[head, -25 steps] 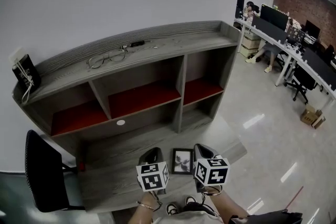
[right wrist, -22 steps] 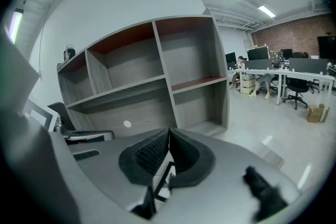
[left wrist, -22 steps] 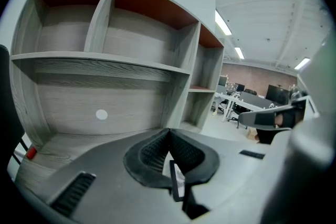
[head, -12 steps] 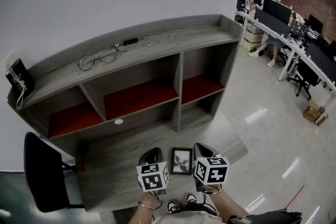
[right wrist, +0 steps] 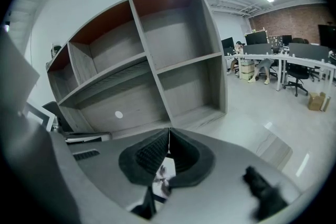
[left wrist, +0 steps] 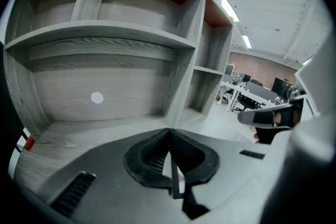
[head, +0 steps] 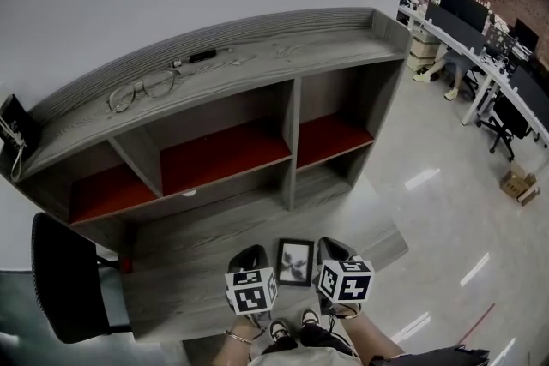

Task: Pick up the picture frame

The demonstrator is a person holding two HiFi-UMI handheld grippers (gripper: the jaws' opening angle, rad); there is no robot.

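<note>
Step in hand: approach, nothing grasped yet. Picture frame (head: 295, 261) lies flat on counter (head: 189, 249) between left gripper (head: 250, 253) and right gripper (head: 330, 246), apparently touching neither. Both grippers clenched, empty. Advice: open jaws first, pinch one edge, tip it up. Frame thin, rectangular, dark border, pale print, likely rigid. Counter matte grey wood grain. Shelf unit (head: 292, 141) has red boards

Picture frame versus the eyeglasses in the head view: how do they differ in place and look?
The picture frame lies low on the desk surface, between the left gripper and right gripper; the eyeglasses lie up on the shelf unit's top. The picture frame is a dark rectangle; the eyeglasses are thin wire with rounded lenses. Both lie flat on grey wood, neither held.
</note>
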